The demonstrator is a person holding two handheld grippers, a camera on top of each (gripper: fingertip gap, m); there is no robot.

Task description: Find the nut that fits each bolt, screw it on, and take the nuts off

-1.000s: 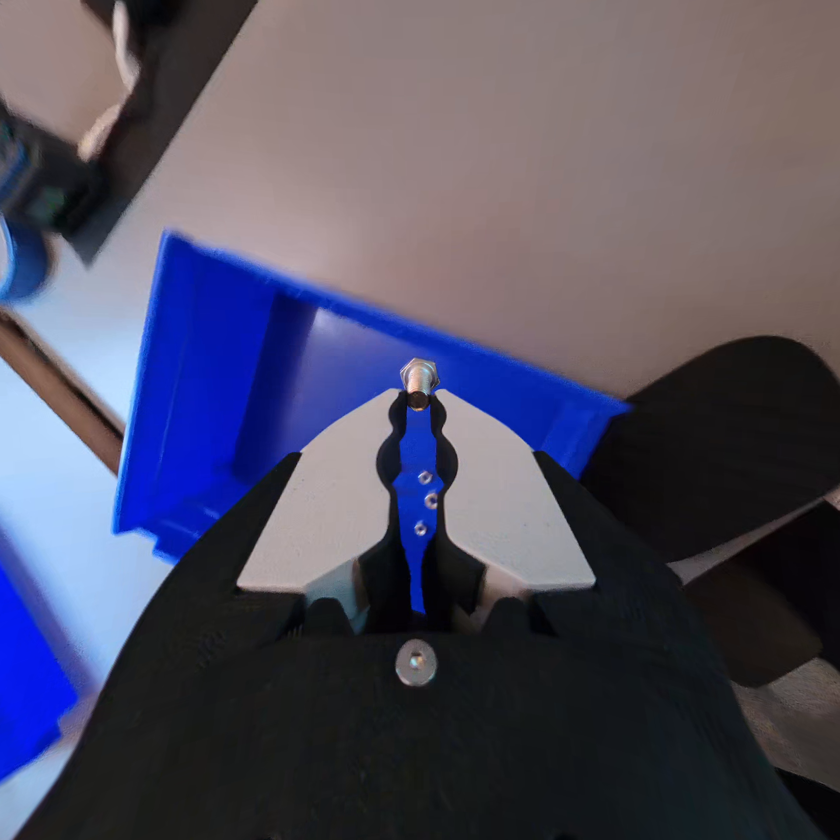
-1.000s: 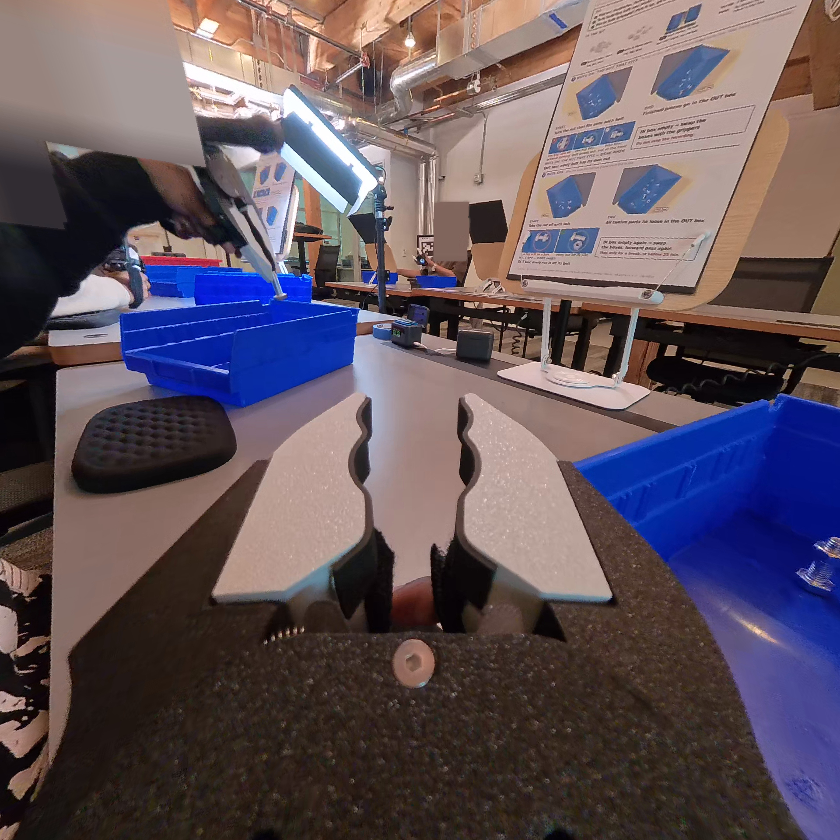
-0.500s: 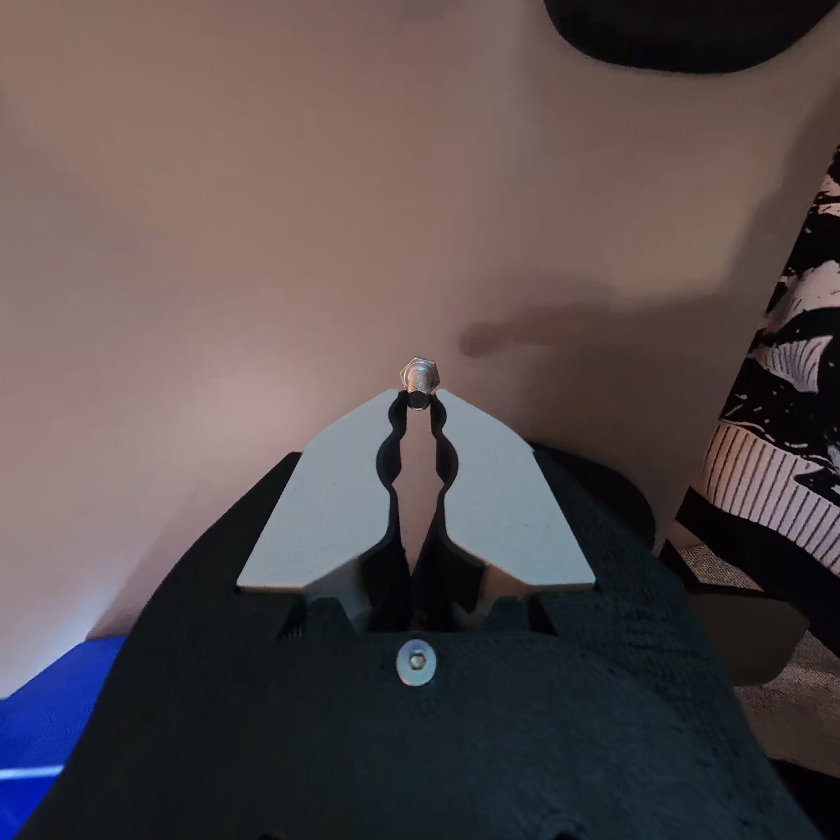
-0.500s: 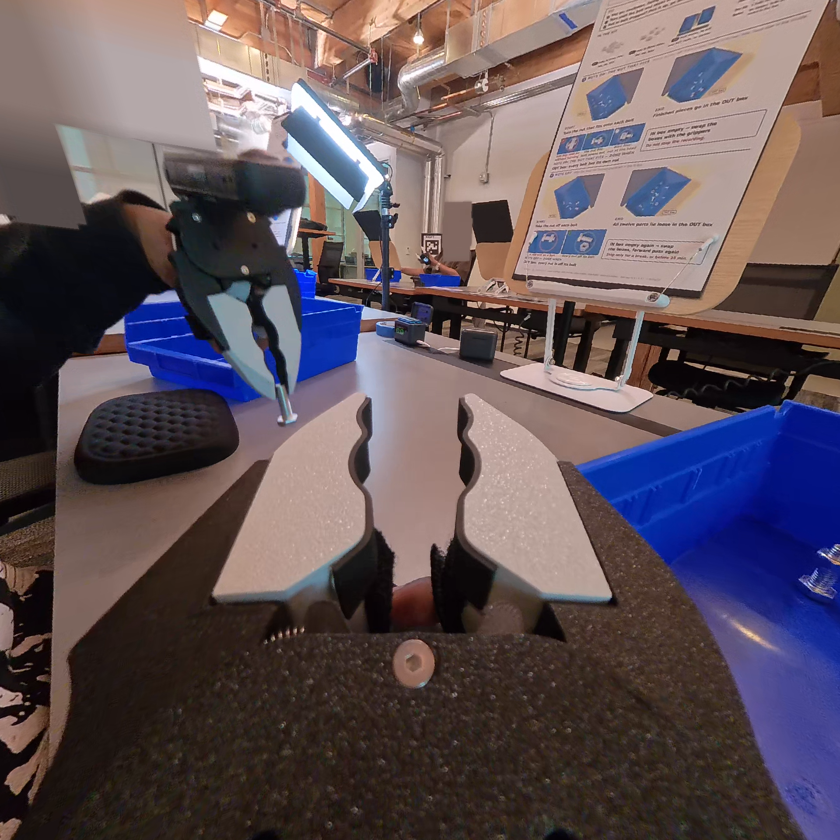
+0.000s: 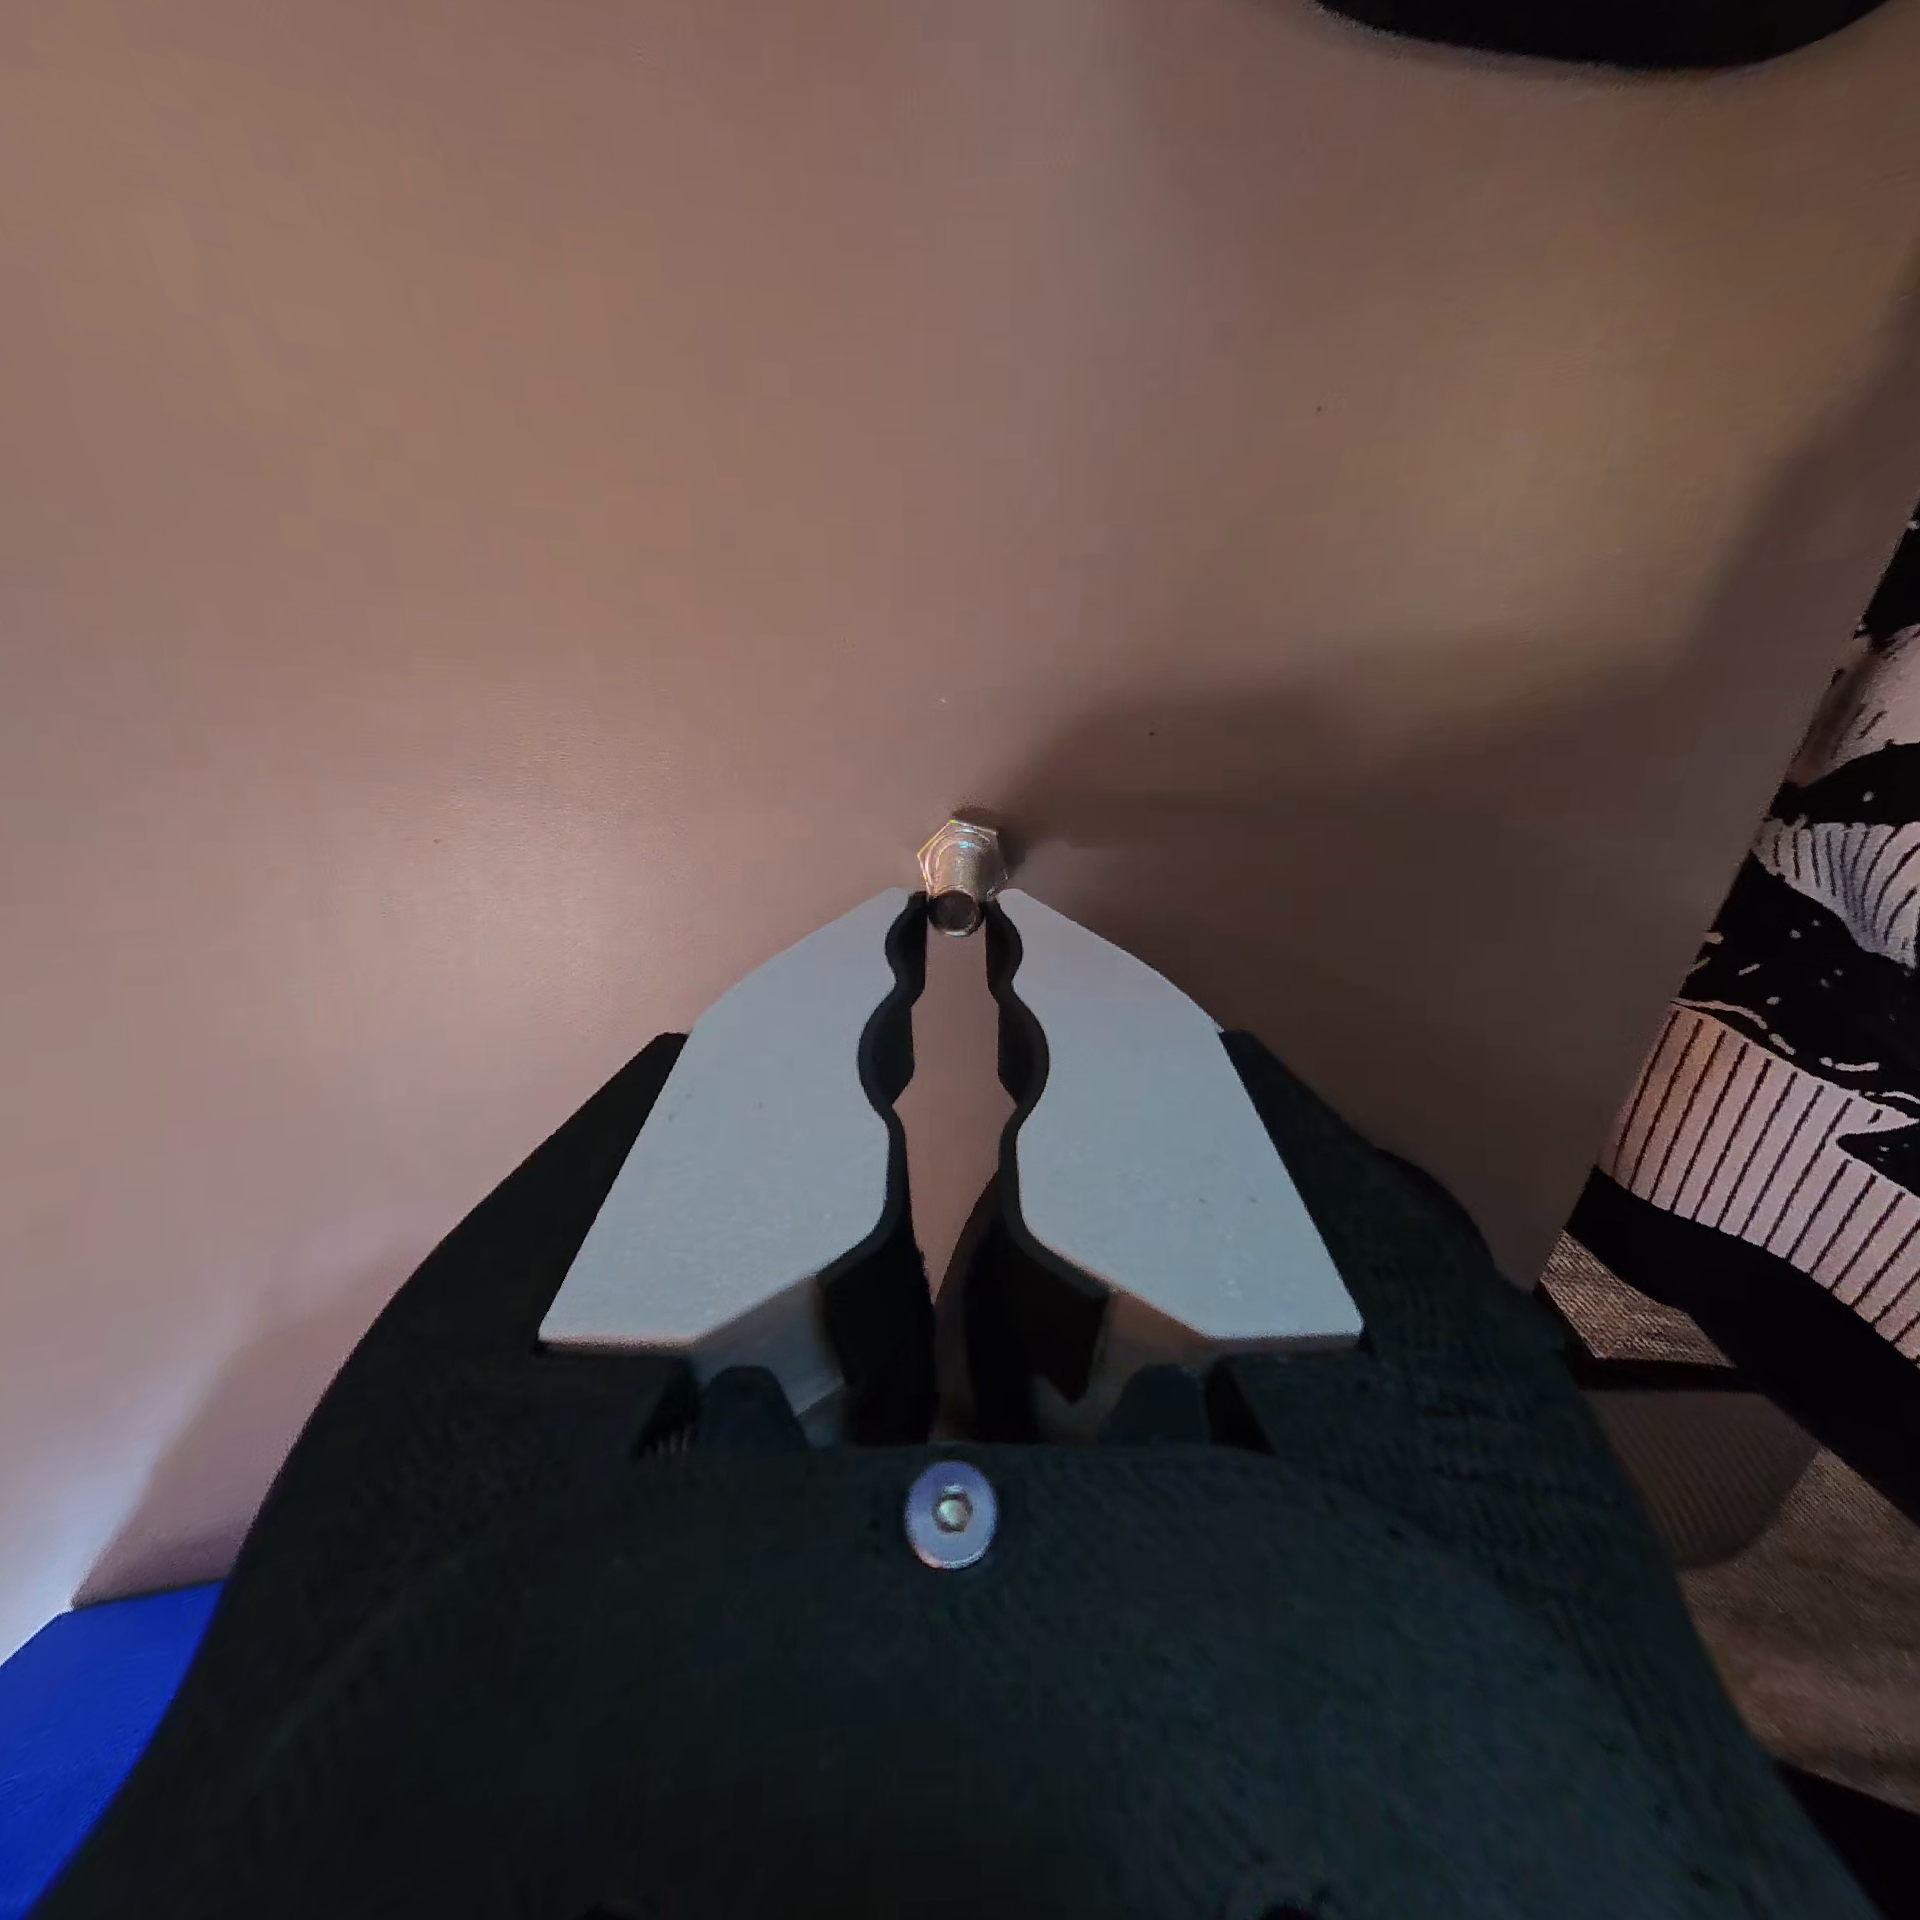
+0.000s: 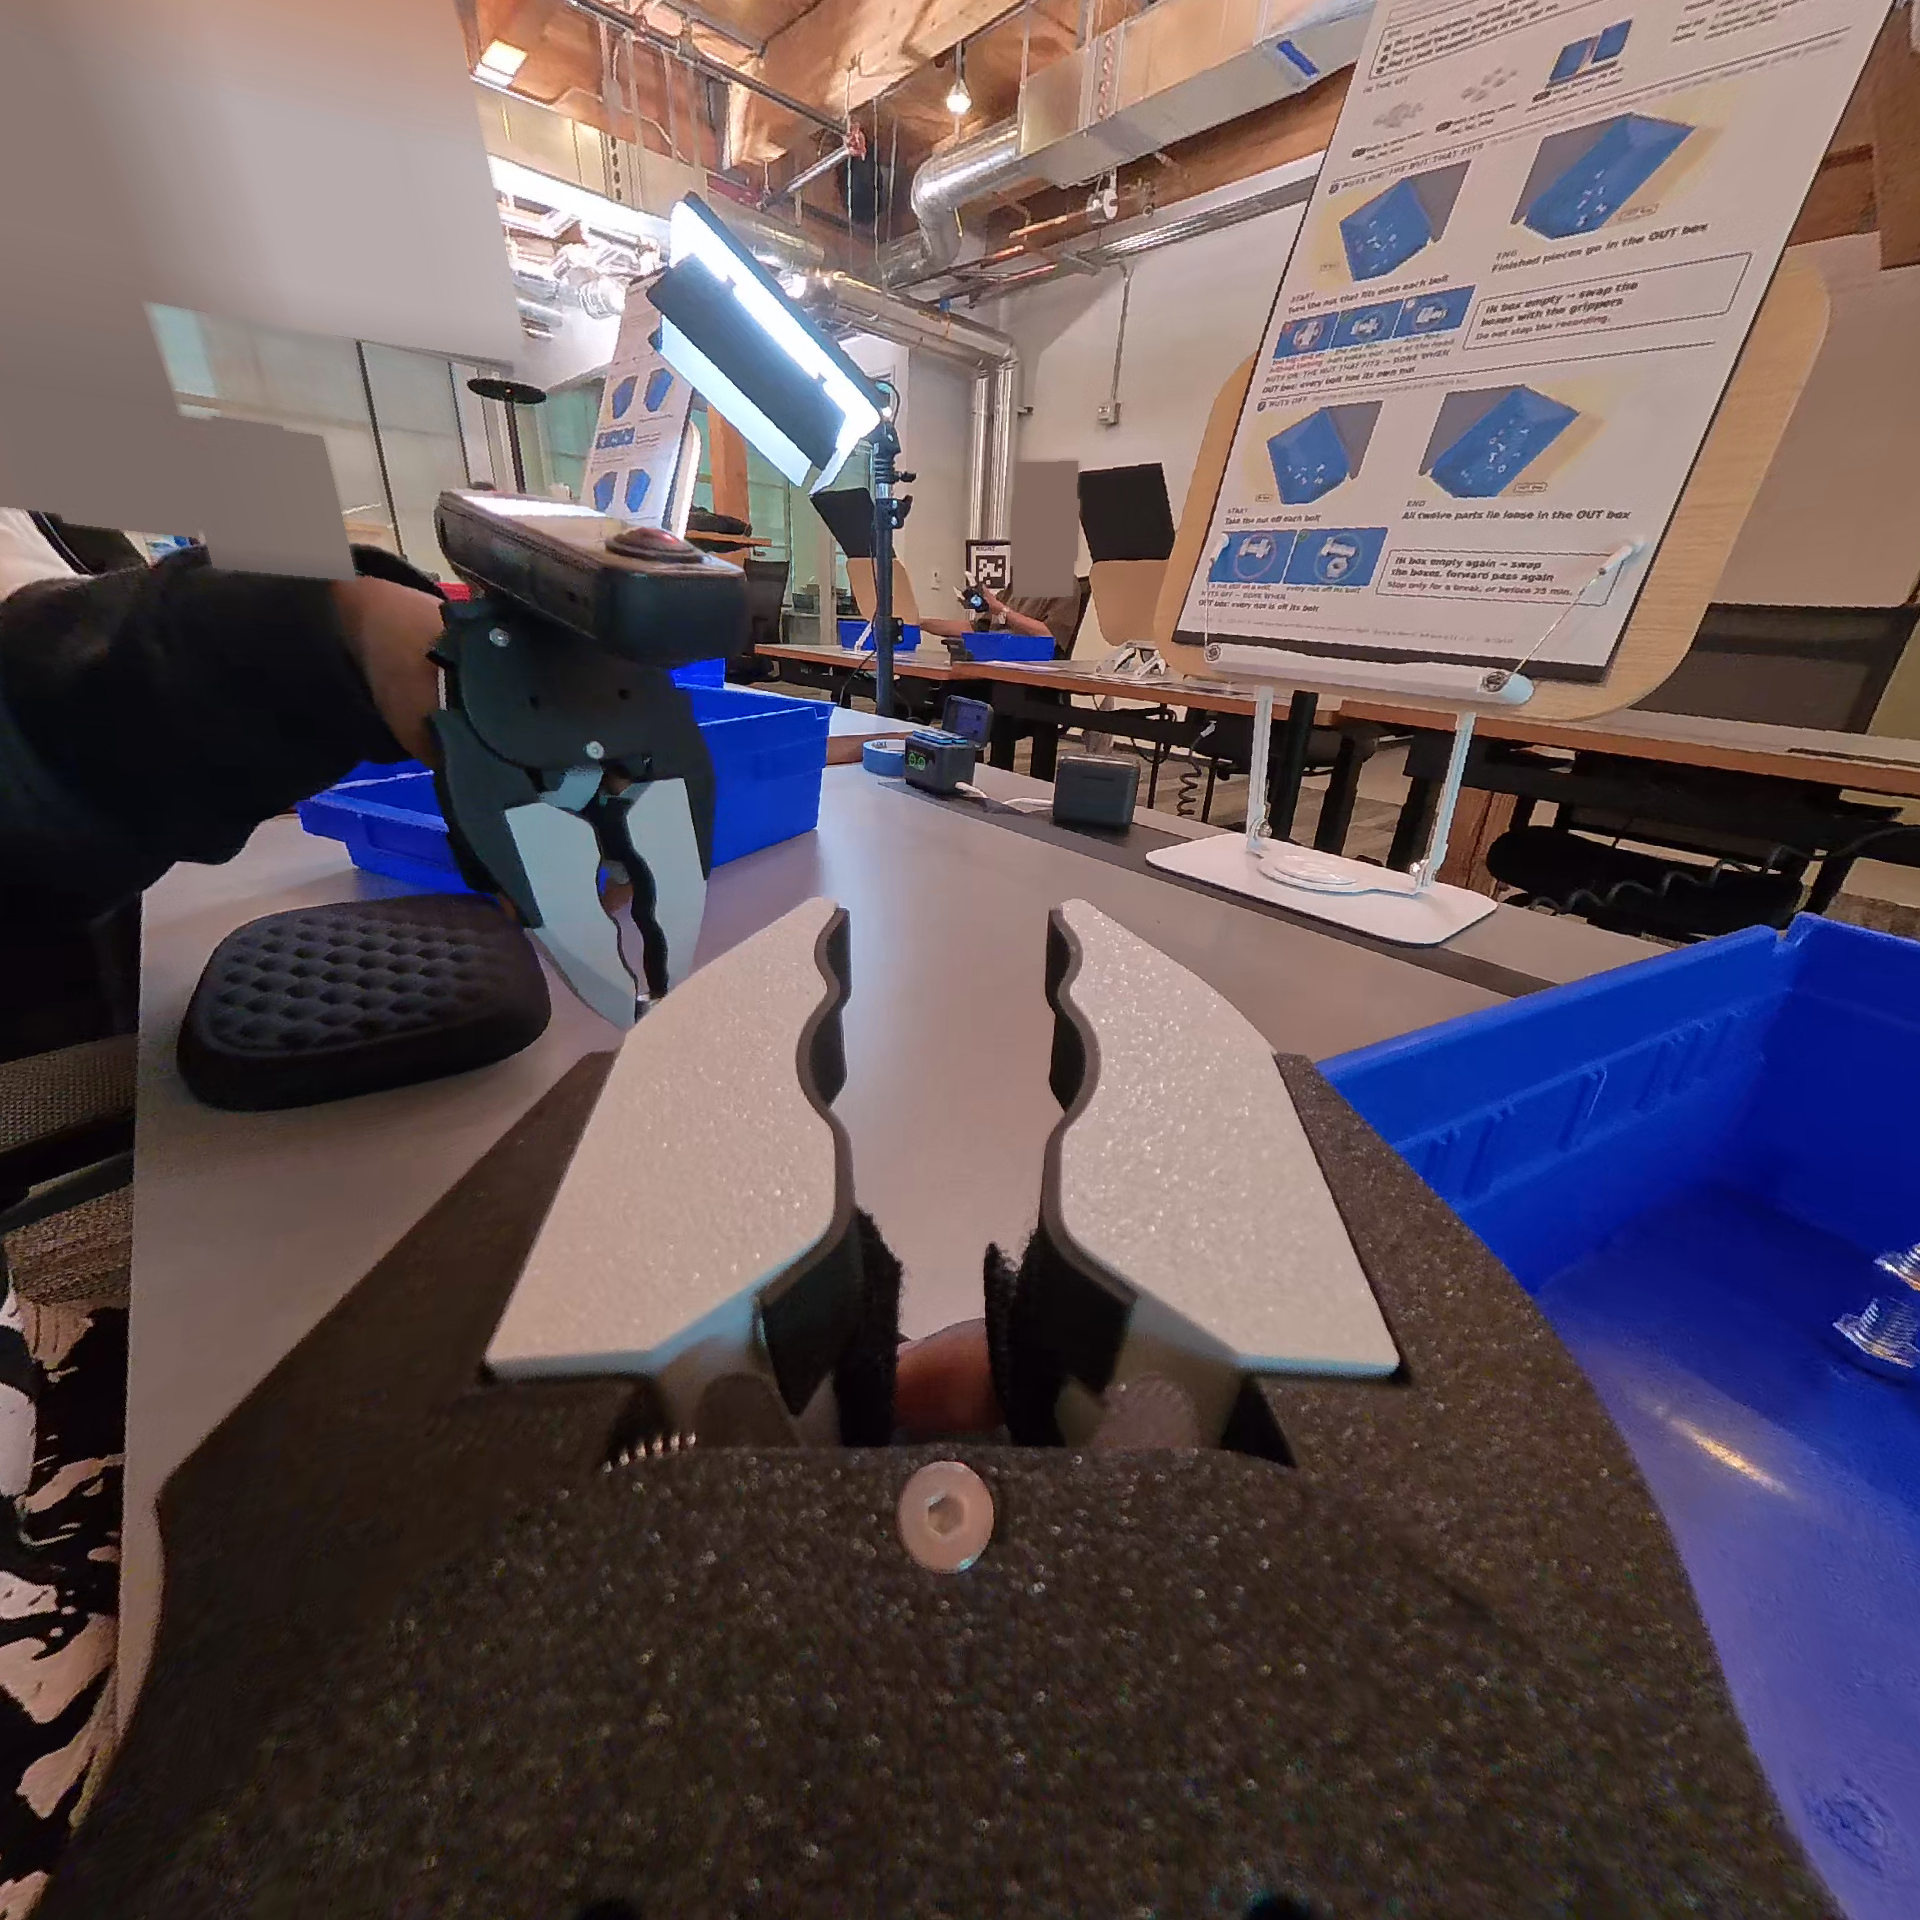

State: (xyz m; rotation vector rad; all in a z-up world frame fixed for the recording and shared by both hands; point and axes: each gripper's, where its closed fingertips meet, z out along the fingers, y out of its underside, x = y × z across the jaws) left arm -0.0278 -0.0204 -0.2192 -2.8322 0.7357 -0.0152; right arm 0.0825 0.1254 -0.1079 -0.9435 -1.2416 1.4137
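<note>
Your left hand-held gripper clamps a small silver hex-head bolt by its shank, head down, just above the grey desk. The right wrist view hides that bolt behind your right hand-held gripper, whose fingers stand apart with nothing between them.

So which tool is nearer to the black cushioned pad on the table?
Left. The left tool hangs at the pad's right edge, clamping a silver bolt. The right tool is open farther right.

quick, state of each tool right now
Left tool: closed on a silver bolt, head toward the table.
Right tool: open, empty.
</note>
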